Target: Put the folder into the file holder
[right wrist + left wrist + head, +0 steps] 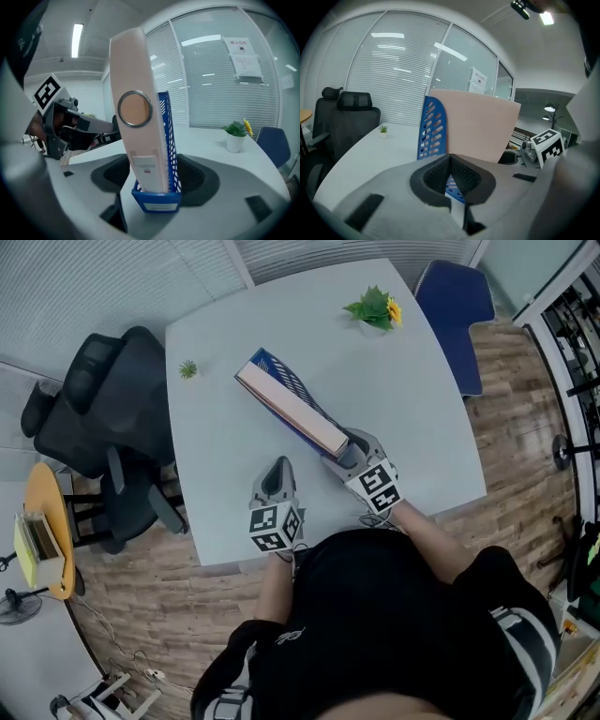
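The pink folder [292,409] stands spine-out inside the blue file holder [275,365], which runs from mid-bench toward the near right edge of the bench [225,512]. The right claw [349,450] straddles the holder's near end, wide open, with its pads just beside the walls. The left claw [278,470], closed on nothing, sits at the near edge. A crooked withdrawal could snag the holder and topple the load.

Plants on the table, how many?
2. One small green plant near the table's left edge, by the black chair. One larger plant with a yellow flower near the far right corner. None looks hidden.
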Motion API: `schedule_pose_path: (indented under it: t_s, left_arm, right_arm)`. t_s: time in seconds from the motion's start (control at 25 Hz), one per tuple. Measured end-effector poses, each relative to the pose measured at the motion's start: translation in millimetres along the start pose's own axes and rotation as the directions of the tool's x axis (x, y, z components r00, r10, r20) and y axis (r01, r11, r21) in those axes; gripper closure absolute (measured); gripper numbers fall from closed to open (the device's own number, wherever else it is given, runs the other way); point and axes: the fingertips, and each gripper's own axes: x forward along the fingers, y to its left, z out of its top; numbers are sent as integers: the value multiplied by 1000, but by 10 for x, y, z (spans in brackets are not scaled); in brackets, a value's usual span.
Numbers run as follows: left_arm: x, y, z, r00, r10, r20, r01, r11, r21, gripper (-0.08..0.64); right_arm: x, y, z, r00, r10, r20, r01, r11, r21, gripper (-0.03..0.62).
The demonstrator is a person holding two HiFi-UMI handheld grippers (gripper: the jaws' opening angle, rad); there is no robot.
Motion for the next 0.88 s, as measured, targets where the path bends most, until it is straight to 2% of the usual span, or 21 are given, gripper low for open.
schedule_pose_path:
  t_s: [0.32,0.6,0.8,0.88]
  left_arm:
    - [-223,-274,-364,997,71,-25,-72,997,-31,561]
    - [-393,-549,-684,995,49,-89,-51,999,-19,561]
    - [-457,-691,-822,991,-22,-134,21,1000,-10,561]
    - [-484,-691,-834,988,-60,-144,59,998,-10,561]
  right_arm:
    - [-411,-25,-310,1000,21,-13,-21,1000,9,275]
    - [-812,-80,-642,997,-55,-59,58,997,41,291]
    - [-1072,-61,-841,976,-170,-136,172,985,5,440]
    - [-1143,0,-852,965,-221,-144,224,975,3,524]
